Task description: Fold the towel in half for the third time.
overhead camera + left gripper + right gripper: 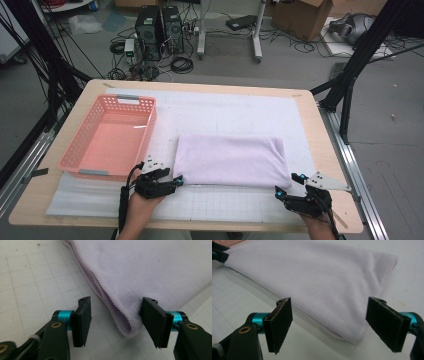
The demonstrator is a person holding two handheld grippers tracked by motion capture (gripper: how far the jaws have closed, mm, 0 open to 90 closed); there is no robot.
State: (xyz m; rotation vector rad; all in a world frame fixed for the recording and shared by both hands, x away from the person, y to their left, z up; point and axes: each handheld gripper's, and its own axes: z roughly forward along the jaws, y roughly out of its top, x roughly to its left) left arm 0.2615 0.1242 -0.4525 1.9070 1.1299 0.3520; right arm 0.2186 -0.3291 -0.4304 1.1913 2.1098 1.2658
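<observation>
A pale wooden surface [320, 130] carries one white gridded mat [225, 107], and everything else sits on that mat. There is one folded lilac towel [231, 161], lying flat just past centre toward five o'clock, its long edges running from nine to three o'clock. At about nine o'clock from the towel, near it but not touching, stands one pink plastic basket [82, 145] with perforated walls and nothing visible inside. Two hand-held tongs come in from six o'clock, one in each of the person's hands. The left tongs [176, 181] sit at the towel's near left corner; in the left gripper view [116, 321] the two black pads stand apart with the layered, stitched corner of the towel [150, 270] between them, close to the right-hand pad, though whether they touch cannot be told. The right tongs [287, 185] sit at the near right corner; in the right gripper view [329, 323] the pads are wide apart, with the towel's [312, 282] corner lying between them and touching neither. The step in hand looks like taking hold of both near corners at once. The next move likely calls for each pair of tongs to close on all the layers at its corner, low enough to catch the bottom layer, before any lifting or folding.
</observation>
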